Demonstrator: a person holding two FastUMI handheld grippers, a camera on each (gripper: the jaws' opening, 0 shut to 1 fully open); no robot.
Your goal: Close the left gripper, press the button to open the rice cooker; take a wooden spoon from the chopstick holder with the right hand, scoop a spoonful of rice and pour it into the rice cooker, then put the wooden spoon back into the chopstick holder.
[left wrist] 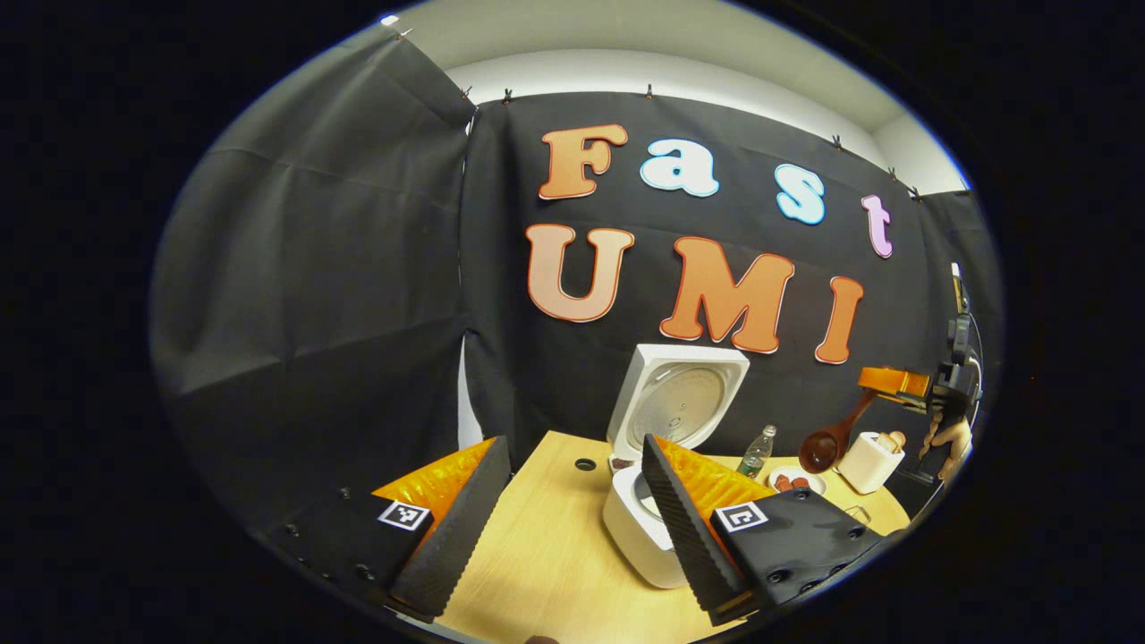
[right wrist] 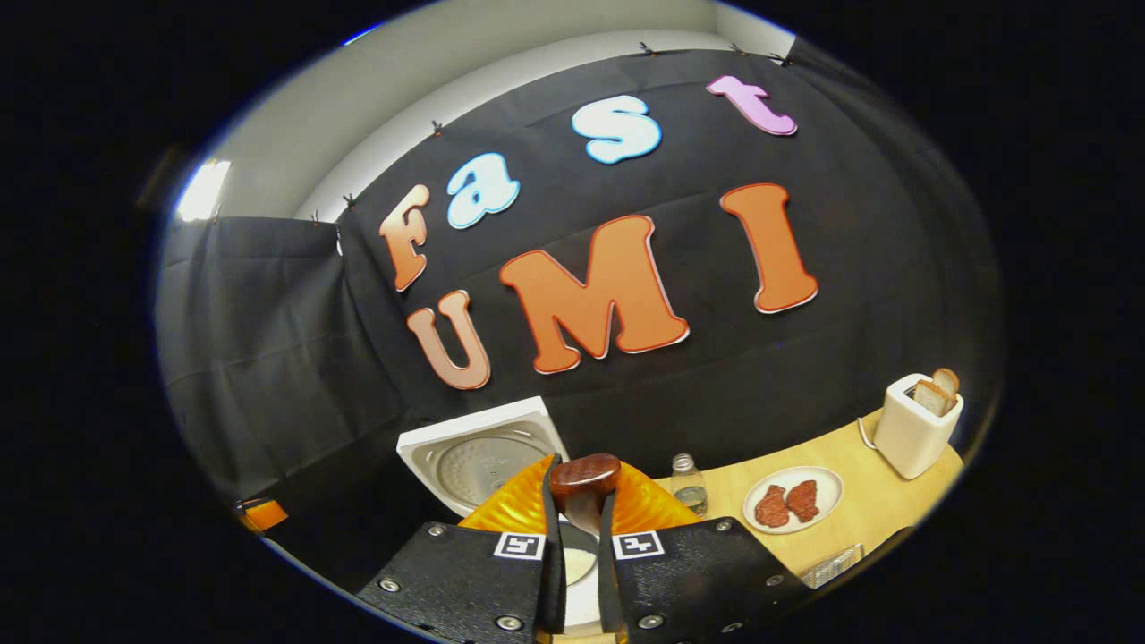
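Note:
The white rice cooker (left wrist: 637, 528) stands on the wooden table (left wrist: 537, 555) with its lid (left wrist: 682, 402) swung up. My left gripper (left wrist: 572, 443) hovers in front of it, open wide with nothing between its fingers. Farther right, my right gripper (left wrist: 886, 383) holds the wooden spoon (left wrist: 825, 444) above the table, bowl hanging down to the left. In the right gripper view, the right gripper (right wrist: 583, 474) is shut on the spoon's handle (right wrist: 586, 492). Below it is the cooker's pot (right wrist: 577, 563) with pale contents, and the raised lid (right wrist: 483, 456) is to the left.
A water bottle (right wrist: 687, 483) stands beside the cooker. To the right are a plate (right wrist: 827, 487) with pieces of meat and a white toaster (right wrist: 912, 429) holding bread. A small clear or wire object (right wrist: 832, 563) lies at the table's near edge. A hand (left wrist: 948, 438) holds the right gripper.

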